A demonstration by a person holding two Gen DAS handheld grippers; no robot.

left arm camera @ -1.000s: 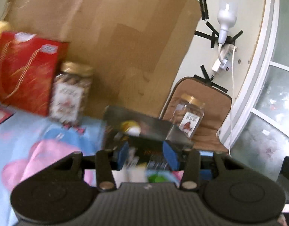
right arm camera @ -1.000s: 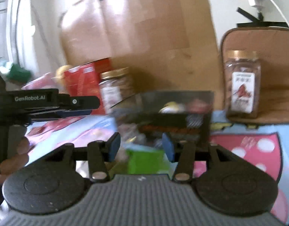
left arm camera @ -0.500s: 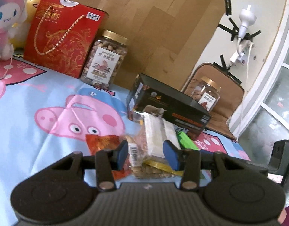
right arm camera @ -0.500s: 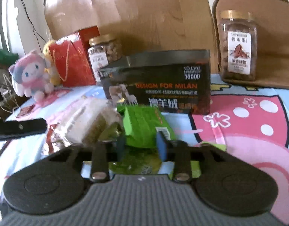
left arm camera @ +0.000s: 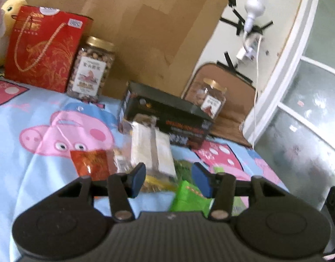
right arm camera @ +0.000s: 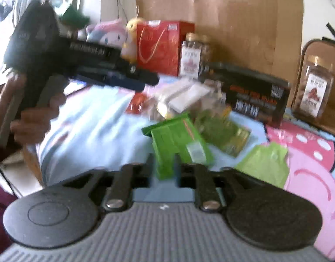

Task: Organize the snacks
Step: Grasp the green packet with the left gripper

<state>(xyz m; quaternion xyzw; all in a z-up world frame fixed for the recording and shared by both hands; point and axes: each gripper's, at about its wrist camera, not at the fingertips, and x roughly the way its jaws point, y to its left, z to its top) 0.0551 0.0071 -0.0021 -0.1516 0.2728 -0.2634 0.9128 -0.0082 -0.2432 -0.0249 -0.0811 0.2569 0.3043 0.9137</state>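
1. A cartoon-pig bedsheet (left arm camera: pixel 36 118) is spread over the whole lower part of both views; a brown cardboard panel (left arm camera: pixel 145 32) is stood behind it, filling the upper centre.
2. A red gift bag (left arm camera: pixel 43 50) is seen upper left in the left-wrist view, w/ a gold-lidded nut jar (left arm camera: pixel 91 67) just beside it on the right. Plush toys (right arm camera: pixel 110 32) are seen left of the bag in the right-wrist view.
3. A black box (left arm camera: pixel 167 118) is laid at centre; a second jar (left arm camera: pixel 212 100) is stood behind it to the right, on a brown cushion (left arm camera: pixel 232 100).
4. Snacks are piled in front of the box: a white-wrapped pack (left arm camera: pixel 152 146), a red packet (left arm camera: pixel 91 161) to its left, a yellow-green bag (right arm camera: pixel 224 131) to its right. A loose green wrapper (right arm camera: pixel 265 163) is laid at lower right of the right-wrist view.
5. The right gripper (right arm camera: pixel 164 166) is pressed onto a green snack box (right arm camera: pixel 178 142), which is pinched by its near end, tilted, at lower centre above the sheet.
6. The left gripper (left arm camera: pixel 168 180) is held spread, nothing between the blue pads (left arm camera: pixel 136 179); it is hovering over the pile's near edge. In the right-wrist view it is seen upper left, gripped by a hand (right arm camera: pixel 34 118), pointing right approx. level.
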